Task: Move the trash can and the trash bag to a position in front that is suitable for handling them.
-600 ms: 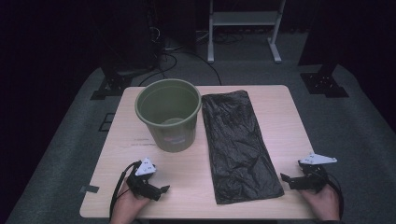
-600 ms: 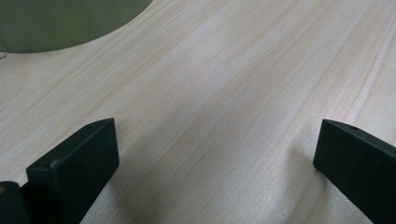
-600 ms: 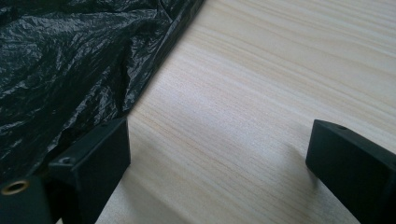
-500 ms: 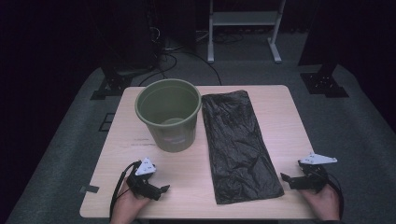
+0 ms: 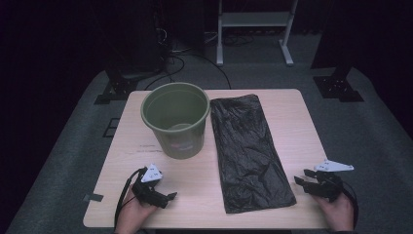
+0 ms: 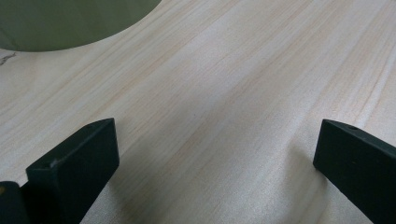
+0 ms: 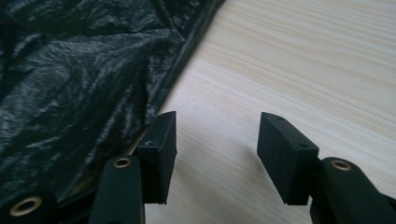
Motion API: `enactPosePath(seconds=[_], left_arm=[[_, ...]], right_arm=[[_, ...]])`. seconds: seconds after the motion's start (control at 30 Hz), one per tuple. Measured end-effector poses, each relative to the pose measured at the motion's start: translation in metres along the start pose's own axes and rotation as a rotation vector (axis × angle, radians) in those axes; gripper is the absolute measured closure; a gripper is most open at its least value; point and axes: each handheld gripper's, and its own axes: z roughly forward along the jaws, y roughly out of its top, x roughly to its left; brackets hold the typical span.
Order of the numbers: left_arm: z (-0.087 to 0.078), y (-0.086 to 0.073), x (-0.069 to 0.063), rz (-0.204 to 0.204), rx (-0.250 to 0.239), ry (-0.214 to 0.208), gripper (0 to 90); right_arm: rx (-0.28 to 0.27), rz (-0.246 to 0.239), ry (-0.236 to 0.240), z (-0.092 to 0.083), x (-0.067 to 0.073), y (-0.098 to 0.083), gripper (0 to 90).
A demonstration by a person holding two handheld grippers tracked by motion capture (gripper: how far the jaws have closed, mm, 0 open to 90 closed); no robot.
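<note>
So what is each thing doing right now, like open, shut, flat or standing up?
Bucket: standing upright, nothing visible inside.
Black bag: lying flat on the table, crinkled, beside the bucket.
Left gripper: wide open, holding nothing.
Right gripper: partly open, holding nothing, just right of the bag's edge.

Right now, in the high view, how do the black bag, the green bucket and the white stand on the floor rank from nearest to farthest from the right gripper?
From the right gripper:
1. black bag, flat on the table, its near corner just beside the gripper.
2. green bucket, upright, across the bag on the table's left half.
3. white stand, on the floor beyond the table's far edge.
</note>
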Motion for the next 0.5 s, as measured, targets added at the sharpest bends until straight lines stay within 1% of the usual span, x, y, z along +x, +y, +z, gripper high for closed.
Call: enactPosePath(seconds=[0.07, 0.13, 0.17, 0.23, 0.3, 0.33, 0.37, 0.4, 0.43, 0.5], left_arm=[[0.000, 0.000, 0.000, 0.000, 0.000, 0.000, 0.0], [0.000, 0.000, 0.000, 0.000, 0.000, 0.000, 0.0], [0.000, 0.000, 0.000, 0.000, 0.000, 0.000, 0.0], [0.000, 0.000, 0.000, 0.000, 0.000, 0.000, 0.0], [0.000, 0.000, 0.000, 0.000, 0.000, 0.000, 0.0], [0.000, 0.000, 0.000, 0.000, 0.000, 0.000, 0.0], [0.000, 0.000, 0.000, 0.000, 0.000, 0.000, 0.0], [0.000, 0.000, 0.000, 0.000, 0.000, 0.000, 0.0], [0.000, 0.000, 0.000, 0.000, 0.000, 0.000, 0.0], [0.000, 0.000, 0.000, 0.000, 0.000, 0.000, 0.0]], right_arm=[[-0.001, 0.000, 0.004, 0.000, 0.002, 0.001, 46.7], [-0.011, 0.001, 0.027, -0.001, 0.007, 0.003, 46.7], [-0.011, 0.001, 0.027, -0.001, 0.007, 0.003, 46.7], [-0.019, -0.007, 0.046, -0.001, 0.012, 0.005, 46.8], [-0.019, -0.009, 0.055, 0.000, 0.014, 0.006, 47.1], [-0.013, -0.018, 0.068, 0.002, 0.018, 0.007, 47.2], [-0.013, -0.018, 0.068, 0.002, 0.018, 0.007, 47.2], [0.000, -0.035, 0.081, 0.006, 0.024, 0.008, 47.2], [0.005, -0.041, 0.086, 0.007, 0.026, 0.009, 47.2], [0.008, -0.046, 0.091, 0.008, 0.028, 0.010, 47.2]])
